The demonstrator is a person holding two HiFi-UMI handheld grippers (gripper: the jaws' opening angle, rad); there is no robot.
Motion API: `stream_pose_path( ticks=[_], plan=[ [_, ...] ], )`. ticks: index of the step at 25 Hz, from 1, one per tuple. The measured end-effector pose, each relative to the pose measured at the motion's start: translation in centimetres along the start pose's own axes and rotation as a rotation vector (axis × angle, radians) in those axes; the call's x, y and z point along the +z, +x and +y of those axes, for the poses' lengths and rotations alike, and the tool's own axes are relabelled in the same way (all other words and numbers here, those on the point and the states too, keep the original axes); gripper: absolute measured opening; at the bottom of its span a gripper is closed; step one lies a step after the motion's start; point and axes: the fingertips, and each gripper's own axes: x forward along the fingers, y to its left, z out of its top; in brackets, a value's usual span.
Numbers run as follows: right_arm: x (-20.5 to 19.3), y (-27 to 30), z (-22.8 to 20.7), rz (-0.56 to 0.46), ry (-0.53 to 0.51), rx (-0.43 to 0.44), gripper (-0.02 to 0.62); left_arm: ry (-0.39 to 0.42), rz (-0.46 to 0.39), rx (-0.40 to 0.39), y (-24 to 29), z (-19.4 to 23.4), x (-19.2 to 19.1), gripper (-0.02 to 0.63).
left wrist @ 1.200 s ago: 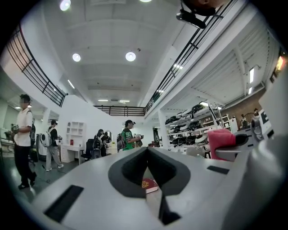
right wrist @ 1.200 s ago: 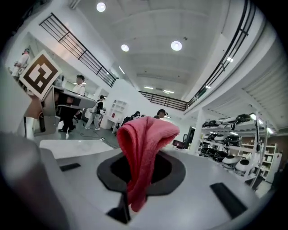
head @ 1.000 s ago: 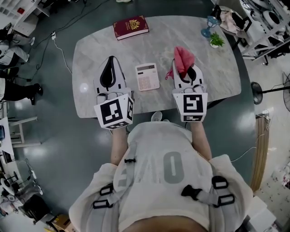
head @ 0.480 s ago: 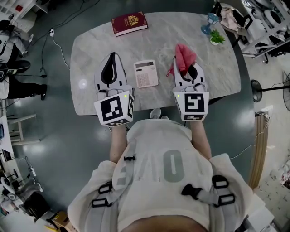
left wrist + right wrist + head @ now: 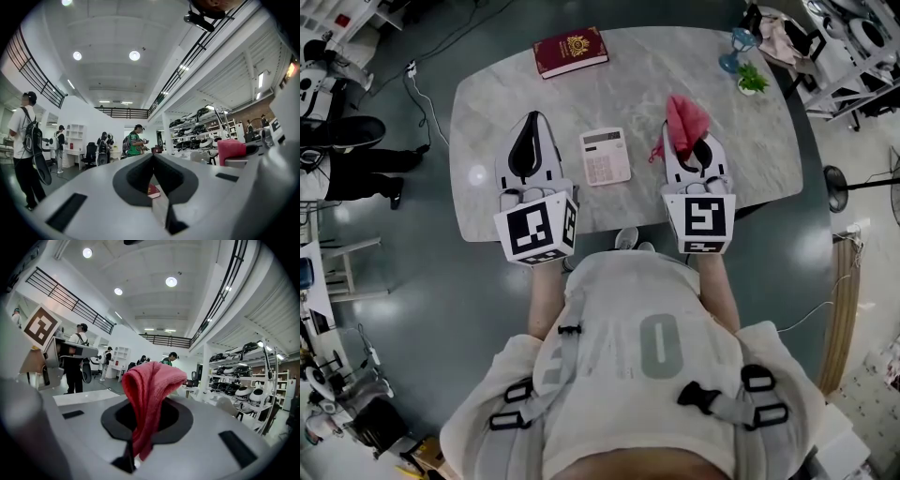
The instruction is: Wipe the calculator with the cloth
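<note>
A small white calculator [image 5: 605,156] lies flat on the marble table [image 5: 487,122], between my two grippers. My left gripper [image 5: 531,120] is to its left, held level over the table and shut with nothing in it. In the left gripper view the jaws [image 5: 153,159] meet at their tips. To the calculator's right, my right gripper [image 5: 688,141] is shut on a pink-red cloth [image 5: 684,120]. The cloth [image 5: 149,390] stands up from the jaws in a folded bunch and droops forward. Neither gripper touches the calculator.
A dark red book [image 5: 570,52] lies at the table's far edge. A blue glass [image 5: 734,52] and a small potted plant [image 5: 751,82] stand at the far right corner. People stand on the floor at the left [image 5: 347,159], and shelving [image 5: 853,56] is at the right.
Both grippers hold their places beside the calculator and the cloth stays gripped. Only the person on the floor at the left has shifted.
</note>
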Motion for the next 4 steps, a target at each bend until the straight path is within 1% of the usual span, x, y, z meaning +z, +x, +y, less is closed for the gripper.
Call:
stream_pose_path(
  ticks=[4],
  plan=[
    [-0.1, -0.3, -0.22, -0.001, -0.004, -0.002, 0.055, 0.004, -0.006, -0.002, -0.15, -0.31, 0.26, 0.02]
  ],
)
